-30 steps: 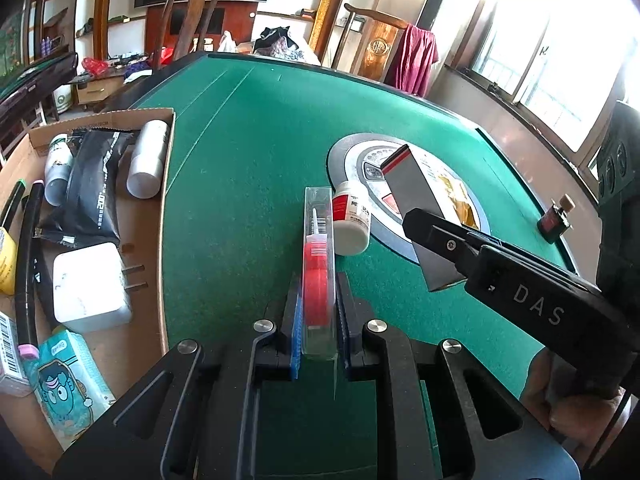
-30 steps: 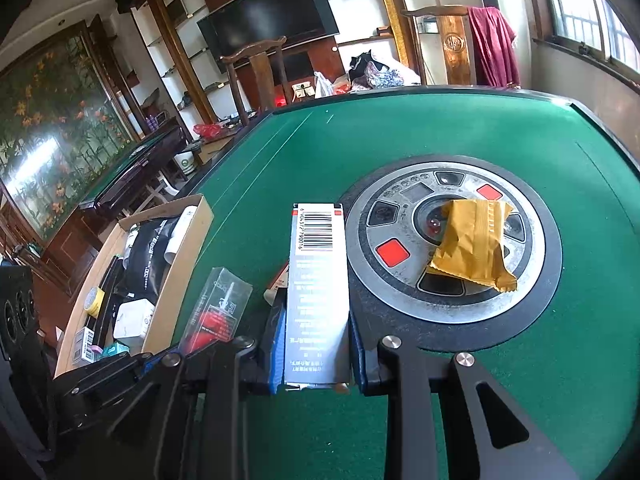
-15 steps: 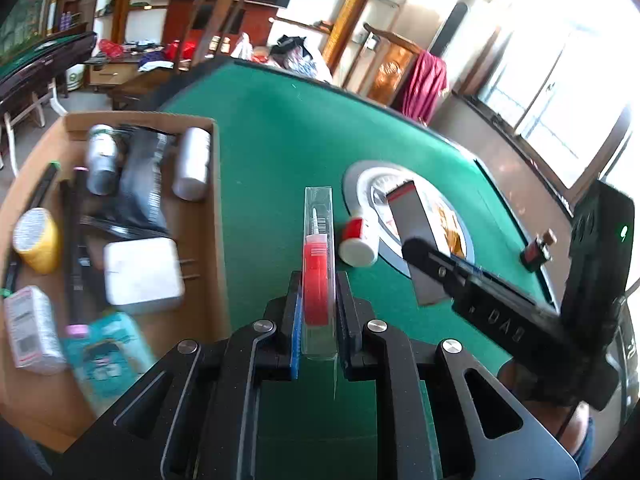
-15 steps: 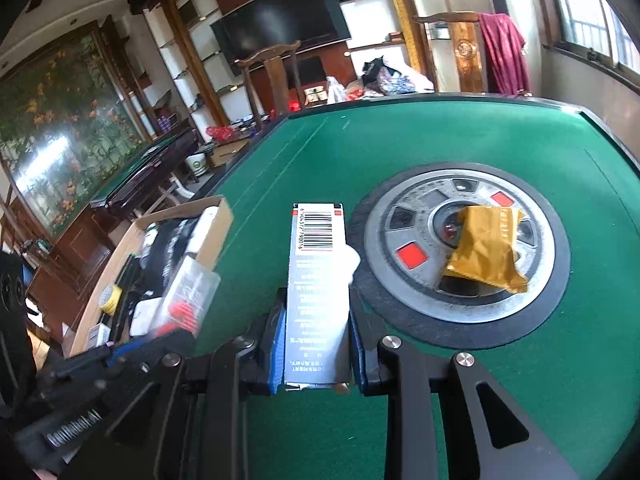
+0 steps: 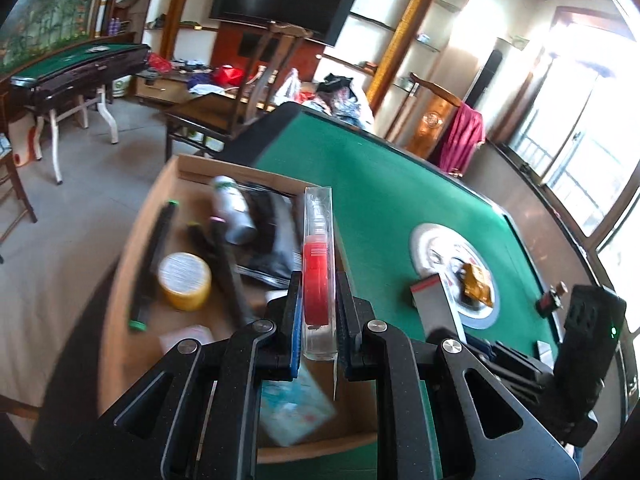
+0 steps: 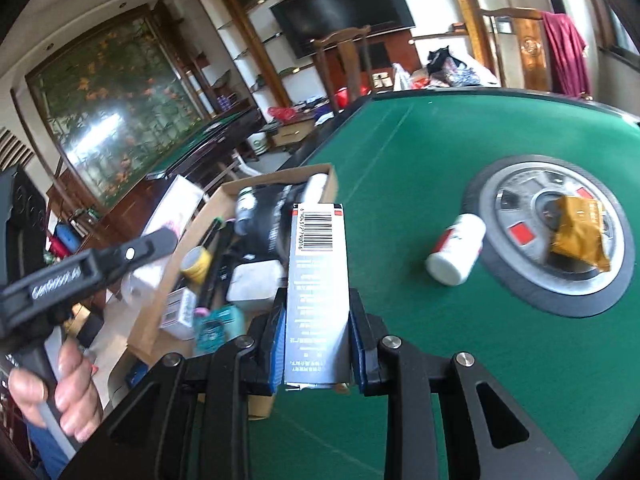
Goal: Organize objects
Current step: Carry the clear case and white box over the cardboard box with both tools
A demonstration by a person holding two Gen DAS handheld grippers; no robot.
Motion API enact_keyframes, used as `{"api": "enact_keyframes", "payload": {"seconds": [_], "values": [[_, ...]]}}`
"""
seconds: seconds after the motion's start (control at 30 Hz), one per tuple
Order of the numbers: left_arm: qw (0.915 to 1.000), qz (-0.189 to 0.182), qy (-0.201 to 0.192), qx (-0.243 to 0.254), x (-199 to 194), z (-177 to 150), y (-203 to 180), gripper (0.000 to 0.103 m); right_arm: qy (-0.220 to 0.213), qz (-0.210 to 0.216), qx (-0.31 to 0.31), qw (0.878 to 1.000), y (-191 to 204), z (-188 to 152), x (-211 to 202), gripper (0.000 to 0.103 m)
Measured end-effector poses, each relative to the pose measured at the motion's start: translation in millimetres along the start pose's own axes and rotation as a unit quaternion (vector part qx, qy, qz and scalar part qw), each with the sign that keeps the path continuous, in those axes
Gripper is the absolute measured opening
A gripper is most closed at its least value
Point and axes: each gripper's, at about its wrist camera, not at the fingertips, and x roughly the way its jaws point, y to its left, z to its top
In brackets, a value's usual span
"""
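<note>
Two hand-held tools, left (image 5: 318,320) and right (image 6: 318,356), each carry one item: one clear case (image 5: 318,256) with a red insert, one grey barcoded carton (image 6: 318,280). On the green tabletop (image 6: 400,184): one cardboard box (image 5: 132,240) of sundries, one white bottle (image 6: 456,256), one yellow packet (image 6: 580,236) and one small dark bottle (image 5: 550,300).

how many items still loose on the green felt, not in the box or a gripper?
3 visible: white pill bottle lying beside the center console, yellow packet on the console, small dark bottle near the far edge. Grippers may hide more.
</note>
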Motion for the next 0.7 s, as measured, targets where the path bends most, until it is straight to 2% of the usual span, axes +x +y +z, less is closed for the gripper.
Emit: {"api": "enact_keyframes", "payload": {"seconds": [0.23,0.37,0.7], "values": [[0.9993,0.035,0.012,-0.009,9,25,46,0.014,0.026,0.013,-0.011,1.0,32,11,27,0.026],[0.9985,0.038,0.033,-0.022,25,37,70,0.014,0.044,0.02,-0.012,0.999,50,23,50,0.026],[0.9943,0.039,0.095,-0.031,79,54,100,0.014,0.077,-0.008,-0.025,0.997,80,44,105,0.026]]}}
